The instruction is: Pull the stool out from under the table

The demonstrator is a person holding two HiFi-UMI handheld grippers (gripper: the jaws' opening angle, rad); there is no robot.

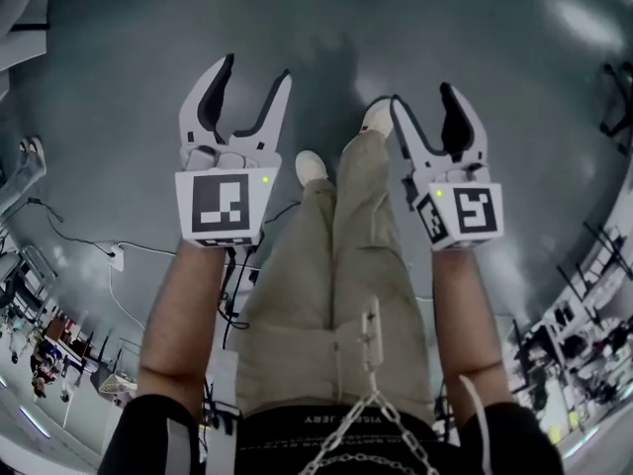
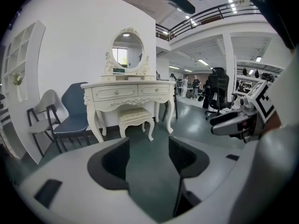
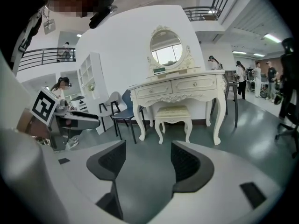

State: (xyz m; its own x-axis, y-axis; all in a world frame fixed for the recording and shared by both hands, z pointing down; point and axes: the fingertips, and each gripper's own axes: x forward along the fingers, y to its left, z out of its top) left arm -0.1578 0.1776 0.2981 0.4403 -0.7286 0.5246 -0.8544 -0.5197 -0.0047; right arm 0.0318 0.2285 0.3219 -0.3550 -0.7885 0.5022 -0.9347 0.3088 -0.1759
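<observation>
At arm's length over grey floor: two hand-held grippers, stool not yet reached.

Nearest, the left gripper [image 1: 255, 79] at 10 o'clock and the right gripper [image 1: 420, 102] at 2 o'clock of the head view are held forward on either side of the person's legs [image 1: 331, 265]. Each has its jaws spread wide with nothing between them but floor [image 1: 326, 28], presumably readied for a two-sided hold. Beyond, near 12 o'clock in both gripper views and well apart from the jaws, the stool [image 2: 135, 117] is set under the white dressing table [image 2: 126, 91], between its legs. A blue chair [image 2: 74, 108] is placed just beside the table, at 9 o'clock of the left gripper view. No brand is legible: the waistband print [image 1: 331, 419] is too blurred to be read, and the marker cubes [image 1: 226, 204] carry only square patterns.
</observation>
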